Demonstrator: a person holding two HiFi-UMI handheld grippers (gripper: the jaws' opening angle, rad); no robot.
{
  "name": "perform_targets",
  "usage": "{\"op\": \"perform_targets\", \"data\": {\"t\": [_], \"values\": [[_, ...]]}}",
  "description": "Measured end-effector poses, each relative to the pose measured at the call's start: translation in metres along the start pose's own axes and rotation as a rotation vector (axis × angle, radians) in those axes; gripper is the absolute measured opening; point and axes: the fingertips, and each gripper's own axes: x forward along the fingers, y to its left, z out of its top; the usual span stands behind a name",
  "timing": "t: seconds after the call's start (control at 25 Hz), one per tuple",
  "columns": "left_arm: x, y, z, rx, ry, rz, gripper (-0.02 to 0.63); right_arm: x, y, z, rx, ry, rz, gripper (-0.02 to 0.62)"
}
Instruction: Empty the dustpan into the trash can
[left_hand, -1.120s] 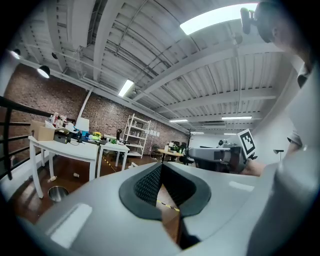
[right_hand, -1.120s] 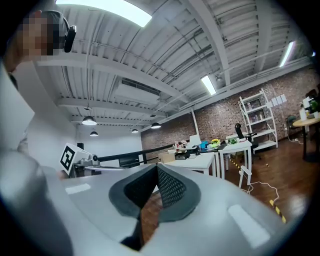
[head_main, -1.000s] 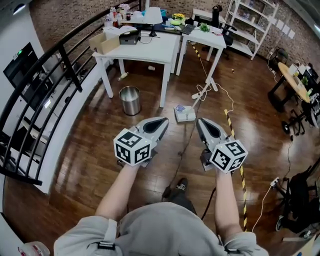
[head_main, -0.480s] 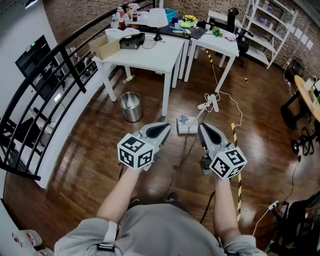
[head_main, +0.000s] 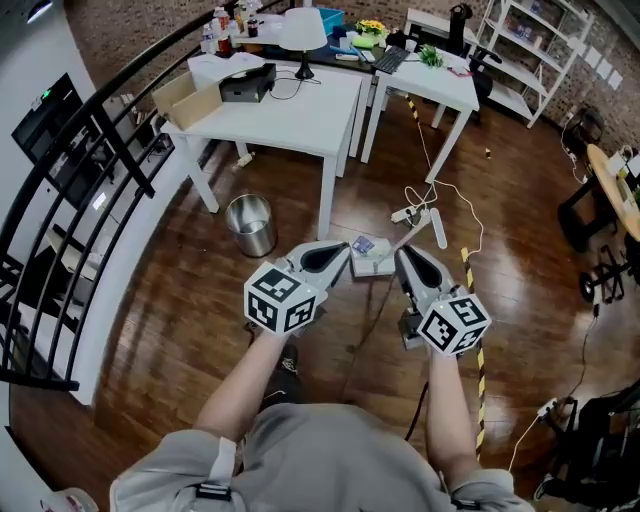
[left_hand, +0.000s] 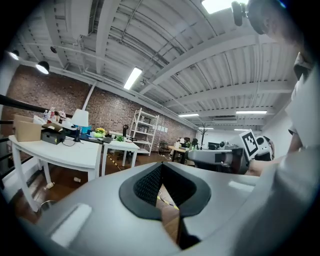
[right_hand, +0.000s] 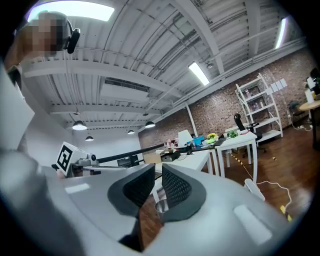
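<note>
Dustpan (head_main: 368, 258) sits on the floor (head_main: 180, 330), just beyond both tool tips, something bluish in its tray. Its long axis looks diagonal, tray nearest us and handle running away up-right toward the white power strip (head_main: 410, 214), though that's hard to confirm. Left tool (head_main: 338, 250) is clamped tight, empty. Right tool (head_main: 404, 256) has just been cracking open: slim gap, nothing in it. Trash can (head_main: 250, 225) stands well left, by the worktop (head_main: 290, 110) leg. Dangers: tilt the tray while lifting and it spills, the handle could snag those cables, and the can's mouth is narrow.

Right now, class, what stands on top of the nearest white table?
A cardboard box, a black device and a white lamp; the box's wall hides its contents.
</note>
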Motion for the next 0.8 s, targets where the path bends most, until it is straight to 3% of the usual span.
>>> {"op": "perform_targets", "data": {"t": [0.36, 0.8], "values": [[0.053, 0.092, 0.005, -0.029, 0.049, -0.158, 0.005, 0.075, -0.053, -0.004, 0.008, 0.001, -0.285, 0.018], [0.159, 0.118, -0.035, -0.039, 0.129, -0.264, 0.005, 0.082, -0.181, -0.078, 0.161, 0.073, -0.530, 0.038]]}}
